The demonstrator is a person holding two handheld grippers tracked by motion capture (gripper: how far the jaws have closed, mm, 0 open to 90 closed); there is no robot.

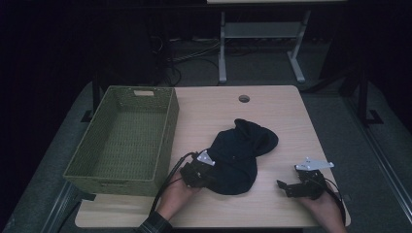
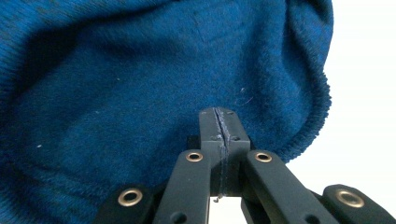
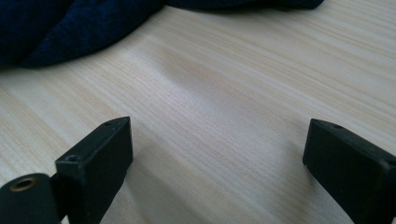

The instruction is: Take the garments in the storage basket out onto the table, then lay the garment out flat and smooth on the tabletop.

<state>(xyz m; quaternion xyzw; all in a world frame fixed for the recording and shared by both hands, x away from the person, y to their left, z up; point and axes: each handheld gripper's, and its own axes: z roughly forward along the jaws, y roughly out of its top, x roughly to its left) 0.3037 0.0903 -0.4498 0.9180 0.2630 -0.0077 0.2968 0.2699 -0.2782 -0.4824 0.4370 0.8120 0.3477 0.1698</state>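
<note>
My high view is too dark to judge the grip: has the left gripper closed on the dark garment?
Observer: The left gripper is shut, with its pads meeting at the hem of the garment, which is a blue knit. No cloth shows between them, so I cannot confirm a catch.
Operator: And the right one?
Observer: The right gripper is open over the bare table. The garment lies beyond its jaws, untouched.

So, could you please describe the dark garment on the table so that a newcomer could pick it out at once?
On the light wooden table, right of the green woven basket, lies a crumpled dark blue knitted garment near the middle. It is the table's one soft, dark thing, and the left tool sits at its near left edge.
</note>
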